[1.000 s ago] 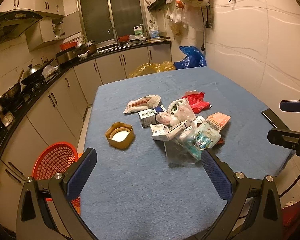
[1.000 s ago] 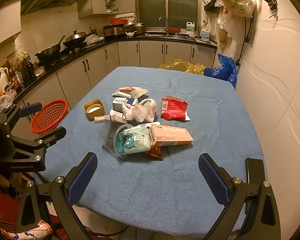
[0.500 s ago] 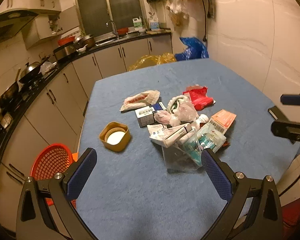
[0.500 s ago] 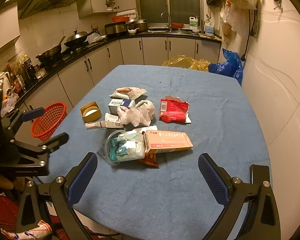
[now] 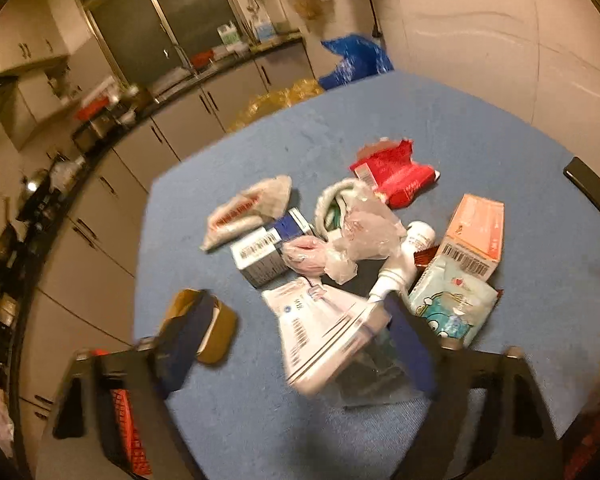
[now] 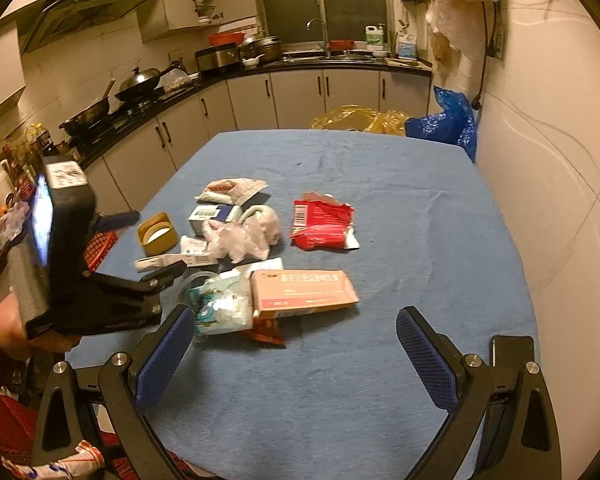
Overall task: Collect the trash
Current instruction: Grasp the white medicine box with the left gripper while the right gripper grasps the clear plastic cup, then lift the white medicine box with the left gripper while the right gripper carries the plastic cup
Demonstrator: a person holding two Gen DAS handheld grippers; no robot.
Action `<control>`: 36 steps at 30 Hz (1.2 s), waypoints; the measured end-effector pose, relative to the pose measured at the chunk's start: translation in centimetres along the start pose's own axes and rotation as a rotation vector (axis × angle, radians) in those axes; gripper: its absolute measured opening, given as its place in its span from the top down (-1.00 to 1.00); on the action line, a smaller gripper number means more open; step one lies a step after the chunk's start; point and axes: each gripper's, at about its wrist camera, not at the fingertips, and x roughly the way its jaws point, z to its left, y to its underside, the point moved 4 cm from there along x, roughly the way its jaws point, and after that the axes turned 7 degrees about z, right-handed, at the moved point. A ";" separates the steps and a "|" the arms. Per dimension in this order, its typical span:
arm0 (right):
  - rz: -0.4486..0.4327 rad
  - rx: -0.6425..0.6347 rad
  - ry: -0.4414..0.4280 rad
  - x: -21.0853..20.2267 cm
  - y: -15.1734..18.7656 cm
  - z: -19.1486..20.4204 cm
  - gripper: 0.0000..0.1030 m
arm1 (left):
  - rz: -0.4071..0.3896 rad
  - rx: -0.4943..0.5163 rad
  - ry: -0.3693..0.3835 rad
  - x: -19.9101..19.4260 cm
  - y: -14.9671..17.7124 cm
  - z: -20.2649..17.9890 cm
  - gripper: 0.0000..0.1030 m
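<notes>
A heap of trash lies mid-table on the blue cloth (image 6: 400,184). It includes a long white carton (image 5: 320,332), a blue-and-white box (image 5: 264,248), a crumpled plastic bag (image 5: 364,232), a red wrapper (image 6: 324,224), a pink box (image 6: 304,292) and a cartoon tissue pack (image 5: 452,308). My left gripper (image 5: 296,338) hangs low over the heap, its jaws closing with the white carton between them, and the pads do not press on it. My right gripper (image 6: 296,360) stands open over bare cloth in front of the pink box.
A yellow tub (image 5: 220,332) sits partly behind the left finger. A red basket (image 6: 100,244) stands off the table's left edge. Kitchen counters run along the left and back. Blue and yellow bags (image 6: 444,124) lie beyond the far end, and a wall borders the right.
The left gripper has dropped forward onto the heap, rolled a little, and its jaws have narrowed. The right gripper has crept forward toward the pink box.
</notes>
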 end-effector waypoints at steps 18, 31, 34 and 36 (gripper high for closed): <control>0.218 -0.053 -0.280 5.8 -0.8 3.8 -0.14 | 0.027 -0.363 0.205 -0.9 2.8 6.8 0.75; 0.402 -0.096 -0.305 12.6 -2.7 11.7 0.51 | -0.005 -0.406 0.186 -3.6 5.2 8.8 0.75; 0.446 -0.074 -0.299 13.8 -2.3 12.2 0.80 | 0.011 -0.402 0.187 -3.4 5.8 8.8 0.75; 0.439 -0.044 -0.328 13.7 -2.2 12.2 0.85 | 0.019 -0.404 0.191 -3.4 6.2 8.8 0.74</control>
